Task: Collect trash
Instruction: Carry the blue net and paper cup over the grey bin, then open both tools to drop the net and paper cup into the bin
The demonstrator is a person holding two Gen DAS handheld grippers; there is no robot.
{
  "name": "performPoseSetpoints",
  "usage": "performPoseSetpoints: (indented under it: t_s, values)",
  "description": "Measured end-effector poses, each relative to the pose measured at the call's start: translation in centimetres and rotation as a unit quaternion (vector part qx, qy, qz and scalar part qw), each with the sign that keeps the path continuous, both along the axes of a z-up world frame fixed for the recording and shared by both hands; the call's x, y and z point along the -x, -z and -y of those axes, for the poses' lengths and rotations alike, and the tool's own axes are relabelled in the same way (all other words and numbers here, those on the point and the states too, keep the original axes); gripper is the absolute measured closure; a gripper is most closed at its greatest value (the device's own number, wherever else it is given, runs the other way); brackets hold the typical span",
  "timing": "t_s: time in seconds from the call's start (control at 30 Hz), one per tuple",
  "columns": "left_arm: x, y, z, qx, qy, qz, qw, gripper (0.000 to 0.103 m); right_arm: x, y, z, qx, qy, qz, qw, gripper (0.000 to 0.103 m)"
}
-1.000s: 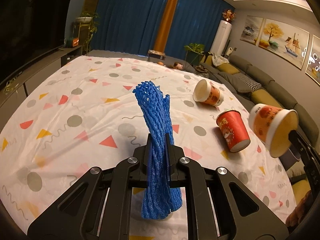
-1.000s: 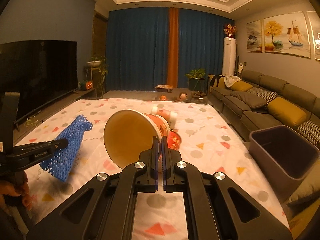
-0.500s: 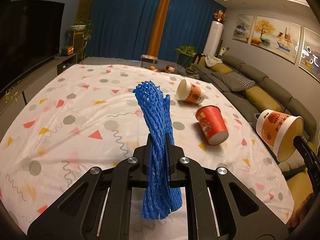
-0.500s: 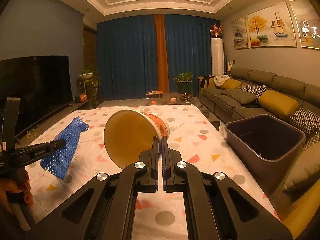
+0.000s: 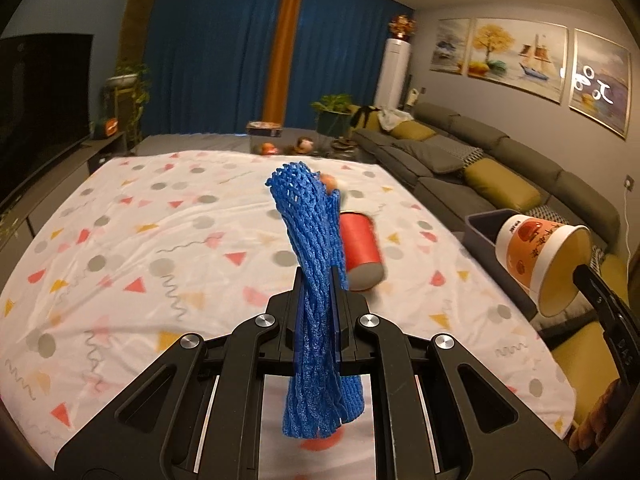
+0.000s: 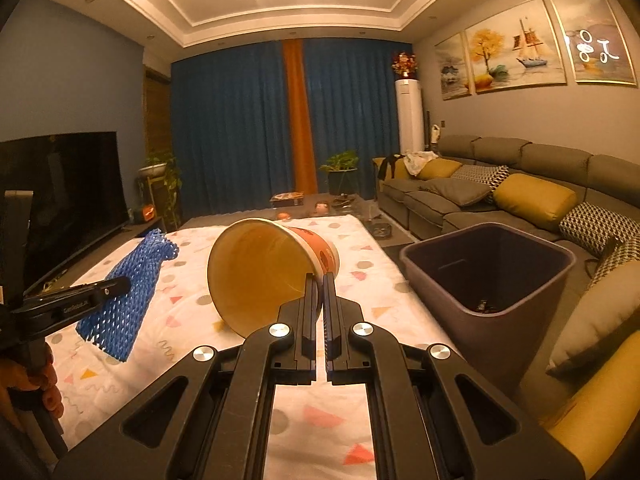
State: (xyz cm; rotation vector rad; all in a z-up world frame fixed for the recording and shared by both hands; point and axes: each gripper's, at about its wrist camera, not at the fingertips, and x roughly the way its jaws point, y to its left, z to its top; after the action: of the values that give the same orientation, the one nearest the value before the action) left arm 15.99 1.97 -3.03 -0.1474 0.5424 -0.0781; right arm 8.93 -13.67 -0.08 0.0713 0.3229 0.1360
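Left gripper [image 5: 316, 312]: its jaws are closed on a blue foam net [image 5: 316, 264], which stands upright through the centre of the left wrist view, drooping below the fingers.
Right gripper [image 6: 319, 300]: its jaws are pinched shut on the rim of a paper tub [image 6: 272, 268], held sideways with its open mouth facing the camera, centre of the right wrist view.
Bin [image 6: 486, 268]: a dark, open bin on the floor, right of centre in the right wrist view, beside the cloth's edge. Something small lies at its bottom; what it is cannot be told.
Trash not yet picked up: a red paper cup [image 5: 362, 252] lies on its side on the cloth, just right of the net in the left wrist view. Another item behind the net is mostly hidden.
Risk, tub: only a thin strip of rim is gripped, so the tub could probably pivot or slip out if swung quickly, landing short of the bin.
Risk, net: the net is light and springy; released from the side rather than above, it may catch the bin's edge and fall outside.
Risk, crowding: the two grippers are near each other, so reaching the bin together could likely make them bump.
Surface: a white cloth [image 5: 120, 240] printed with coloured triangles, grey dots and squiggles, slightly wrinkled.
Room: a dim, warm-lit living room. Blue curtains [image 6: 240, 128] with an orange strip fill the back wall; a television [image 6: 60, 200] sits at left; a grey sofa [image 6: 520, 184] with mustard cushions runs along the right, under framed paintings [image 6: 504, 40].
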Motion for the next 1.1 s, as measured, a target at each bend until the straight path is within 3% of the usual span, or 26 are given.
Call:
performPoseSetpoints:
  t_s: [0.27,0.6,0.87,1.1]
  values:
    - [-1.4,-1.3,5.8,-0.012,0.064,0.012,0.9978,0.093,-0.3,-0.5,3.8,-0.009,0.048,0.011,0.999,0.099]
    - [-5.0,-3.9,16.5,-0.026,0.172,0.042,0.9839,0.093,-2.4,-1.8,10.6,-0.011,0.136,0.029,0.99,0.099]
    - [-9.0,-3.9,23.6,-0.02,0.233,0.044,0.9712,0.093,-4.5,-1.6,14.5,-0.014,0.184,0.023,0.983,0.099]
    - [-11.6,-2.5,26.8,-0.021,0.258,0.026,0.9657,0.093,-6.4,-0.7,16.7,-0.018,0.202,0.009,0.979,0.099]
